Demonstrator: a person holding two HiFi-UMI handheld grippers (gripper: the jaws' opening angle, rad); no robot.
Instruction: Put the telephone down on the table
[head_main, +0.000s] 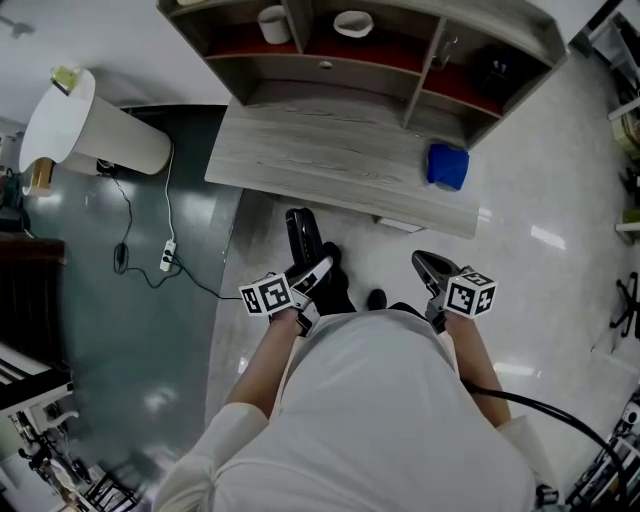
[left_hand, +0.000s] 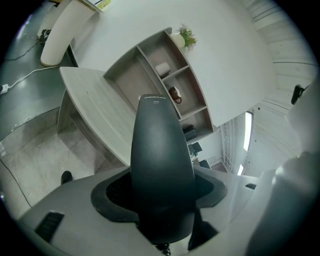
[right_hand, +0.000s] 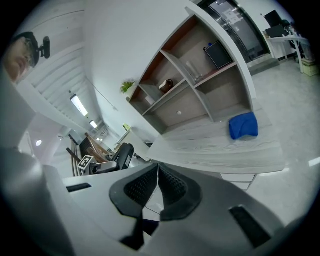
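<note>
The pale wooden table (head_main: 330, 160) stood in front of the person, with a shelf unit (head_main: 420, 70) rising along its far side. Both forearms reached forward from the body in white sleeves, holding the two grippers level with each other, well apart and short of the table's near edge.

The left gripper (left_hand: 162, 187) had its jaws parted only as far as the dark telephone (left_hand: 161, 150) between them, the pads pressed on either side of the handset's lower part. The handset stuck out past the jaws and pointed toward the table. In the head view its far end lay just short of the near edge, over the floor and not on the tabletop.

The right gripper (right_hand: 157, 187) had its jaws closed together, the pads meeting with nothing between them. It pointed toward the table's right part, where a small blue cloth (head_main: 448, 166) lay near the front edge.
</note>
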